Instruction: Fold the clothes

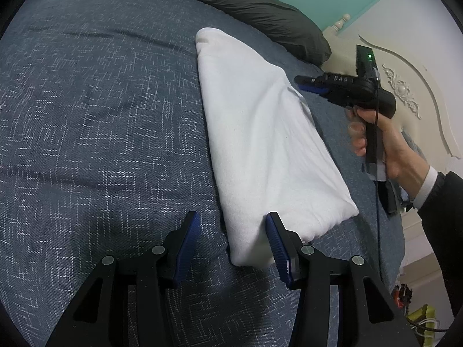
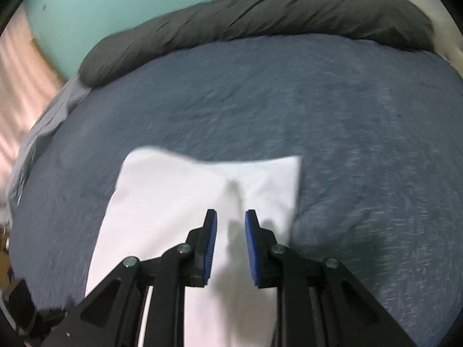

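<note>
A white garment [image 1: 260,144] lies folded into a long strip on the blue bedspread [image 1: 101,130]. My left gripper [image 1: 233,222] is open at its near end, with the cloth's corner between the fingers. In the left wrist view my right gripper [image 1: 311,85] hovers over the strip's right edge, held by a hand. In the right wrist view the right gripper [image 2: 231,217] is open above the white garment [image 2: 173,202], empty; the picture is blurred.
A dark grey rolled duvet [image 2: 260,14] lies along the far edge of the bed. A cream carved headboard [image 1: 405,86] stands to the right. A teal wall [image 2: 115,5] is behind. Small items lie on the floor [image 1: 416,312] at the right.
</note>
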`<state>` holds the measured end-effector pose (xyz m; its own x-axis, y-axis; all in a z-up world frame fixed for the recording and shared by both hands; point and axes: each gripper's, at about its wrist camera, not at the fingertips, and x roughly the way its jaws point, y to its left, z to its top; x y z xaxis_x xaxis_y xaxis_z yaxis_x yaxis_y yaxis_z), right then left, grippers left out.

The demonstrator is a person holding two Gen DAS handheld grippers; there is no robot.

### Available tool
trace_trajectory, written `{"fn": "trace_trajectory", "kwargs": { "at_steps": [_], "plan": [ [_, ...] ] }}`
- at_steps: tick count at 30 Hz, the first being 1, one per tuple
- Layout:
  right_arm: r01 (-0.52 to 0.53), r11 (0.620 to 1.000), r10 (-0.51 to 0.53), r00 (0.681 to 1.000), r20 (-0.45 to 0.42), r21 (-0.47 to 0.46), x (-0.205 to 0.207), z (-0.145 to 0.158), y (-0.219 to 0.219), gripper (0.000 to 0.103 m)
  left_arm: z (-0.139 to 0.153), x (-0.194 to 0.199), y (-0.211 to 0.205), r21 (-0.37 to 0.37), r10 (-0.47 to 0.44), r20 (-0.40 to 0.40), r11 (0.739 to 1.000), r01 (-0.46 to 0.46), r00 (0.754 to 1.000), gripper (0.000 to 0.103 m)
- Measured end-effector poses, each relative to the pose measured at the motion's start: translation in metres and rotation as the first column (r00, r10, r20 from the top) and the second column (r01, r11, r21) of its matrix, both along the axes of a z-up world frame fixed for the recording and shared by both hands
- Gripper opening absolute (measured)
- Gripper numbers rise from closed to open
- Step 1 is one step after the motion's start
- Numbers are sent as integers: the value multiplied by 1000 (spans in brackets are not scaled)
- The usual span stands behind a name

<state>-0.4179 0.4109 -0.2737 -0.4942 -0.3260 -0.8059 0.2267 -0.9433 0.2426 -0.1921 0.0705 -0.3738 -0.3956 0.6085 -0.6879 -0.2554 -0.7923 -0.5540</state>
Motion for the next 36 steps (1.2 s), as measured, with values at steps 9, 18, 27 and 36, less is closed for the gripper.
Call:
{"fn": "trace_trajectory", "kwargs": {
  "at_steps": [9,18,27,36],
  "plan": [
    [43,998,-46,997,54,43,-17,-1,-23,20,4,5,-11,12,27,10,1000,-27,1000,52],
    [-117,990,110,990,88,81,-54,27,-125,36,1,1,-25,29,66,48,997,-67,997,51],
    [-118,973,86,983,163,198,-78,2,-182,33,0,3,-24,27,52,54,998,-54,997,50],
    [-84,981,57,987,152,173,-97,-3,-186,1,0,4,-21,19,44,50,999,-45,998,50]
  ]
}}
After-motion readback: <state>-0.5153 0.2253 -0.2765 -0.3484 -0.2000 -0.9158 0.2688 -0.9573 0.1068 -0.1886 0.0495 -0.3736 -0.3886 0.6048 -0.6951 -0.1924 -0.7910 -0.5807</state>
